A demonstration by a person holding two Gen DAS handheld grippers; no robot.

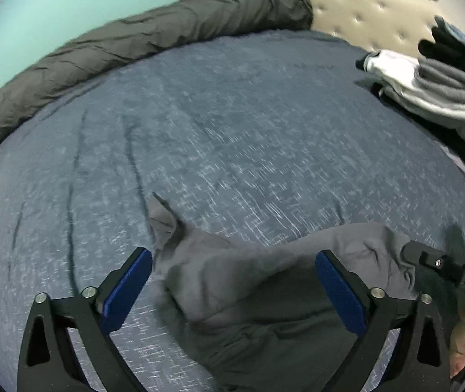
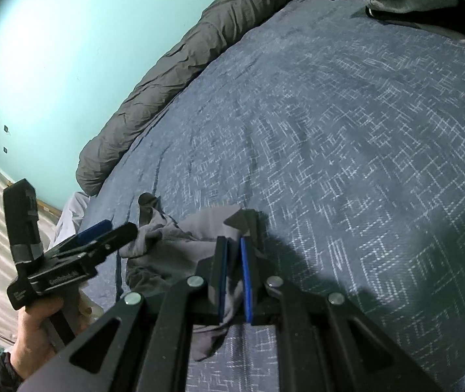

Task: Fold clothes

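Grey garment (image 1: 252, 294) lay bunched on the bedspread (image 1: 232, 124), well clear of the clothes pile (image 1: 441, 98) by the headboard. Right gripper (image 2: 234, 261) clamped on one edge of it; left gripper (image 1: 234, 281) hovered above, jaws wide apart. Probably the spreading step, before any fold. Next: catch a second edge, pull flat.

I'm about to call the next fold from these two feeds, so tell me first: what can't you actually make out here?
- Crumpled grey garment: type and full outline unknown; the left wrist view cuts it off at the bottom edge.
- Right claw: how much cloth it pinches is hidden by its own blue pads.
- Stack of folded grey and white clothes: cut off by the right edge.
- Patterned blue bedspread: motion-blurred in the left wrist view.
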